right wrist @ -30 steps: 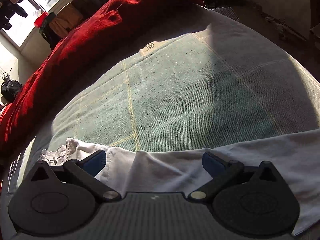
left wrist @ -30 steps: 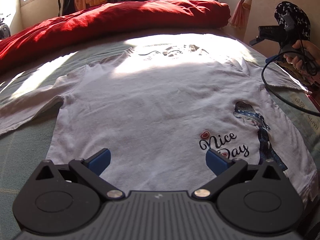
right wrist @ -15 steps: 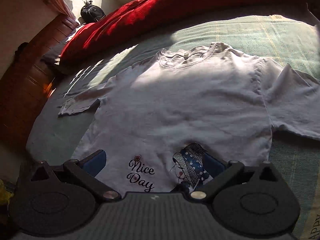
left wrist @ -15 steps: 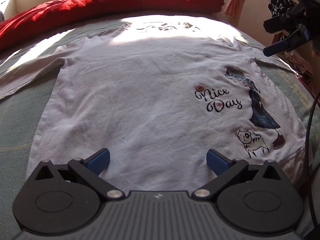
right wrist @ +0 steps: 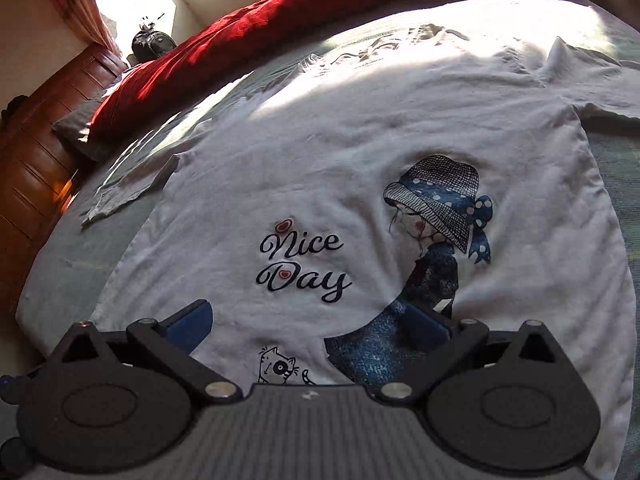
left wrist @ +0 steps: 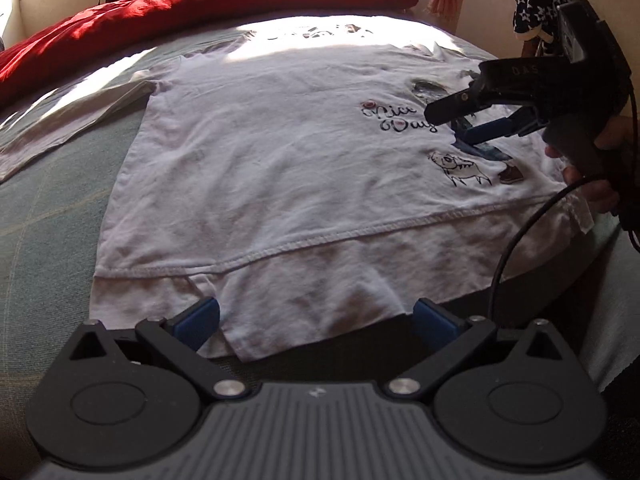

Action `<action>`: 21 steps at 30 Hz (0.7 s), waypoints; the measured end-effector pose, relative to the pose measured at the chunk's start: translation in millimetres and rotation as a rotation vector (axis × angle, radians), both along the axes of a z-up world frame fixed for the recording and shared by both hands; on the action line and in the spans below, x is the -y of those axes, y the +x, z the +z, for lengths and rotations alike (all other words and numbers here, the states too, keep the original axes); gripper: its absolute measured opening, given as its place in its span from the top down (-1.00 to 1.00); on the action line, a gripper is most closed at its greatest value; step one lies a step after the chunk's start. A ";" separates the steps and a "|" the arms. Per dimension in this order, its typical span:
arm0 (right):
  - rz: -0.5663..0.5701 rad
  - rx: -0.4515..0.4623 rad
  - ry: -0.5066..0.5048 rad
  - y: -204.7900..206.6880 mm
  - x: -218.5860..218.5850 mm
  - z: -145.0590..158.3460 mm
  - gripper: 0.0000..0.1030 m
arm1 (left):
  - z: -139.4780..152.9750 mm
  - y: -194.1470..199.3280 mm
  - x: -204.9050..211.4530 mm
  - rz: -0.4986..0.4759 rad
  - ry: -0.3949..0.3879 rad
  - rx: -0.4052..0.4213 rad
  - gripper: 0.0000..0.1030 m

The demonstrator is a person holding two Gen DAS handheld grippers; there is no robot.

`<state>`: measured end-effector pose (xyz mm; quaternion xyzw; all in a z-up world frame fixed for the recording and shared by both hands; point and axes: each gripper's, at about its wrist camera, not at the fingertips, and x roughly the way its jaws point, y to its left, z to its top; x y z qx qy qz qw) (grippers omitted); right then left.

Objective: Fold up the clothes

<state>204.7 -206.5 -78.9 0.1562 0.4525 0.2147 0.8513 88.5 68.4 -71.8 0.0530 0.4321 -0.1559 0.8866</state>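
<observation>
White printed cotton T-shirt [left wrist: 280,160] lies flat on the green bed [left wrist: 52,200], unfolded; both grippers' fingers [left wrist: 198,318] gape wide, empty.

left claw [left wrist: 316,322] spread, right claw [right wrist: 308,326] spread

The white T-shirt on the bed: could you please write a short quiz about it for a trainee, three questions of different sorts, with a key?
1. True or false: the white T-shirt lies spread flat, front side up, on the green bedspread.
2. Which words are printed on it? A) Good Luck B) Nice Day C) Sweet Home
3. Fill in: in the left wrist view, the right gripper hovers above the printed ____ in a hat.

Key: 1 true; 2 B; 3 girl. Both grippers, the left gripper included, have their fingers apart and hold nothing.
</observation>
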 end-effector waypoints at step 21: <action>-0.042 0.113 0.005 -19.1 -3.0 -12.1 -1.00 | 31.5 29.3 -35.3 0.036 -0.078 0.044 -0.98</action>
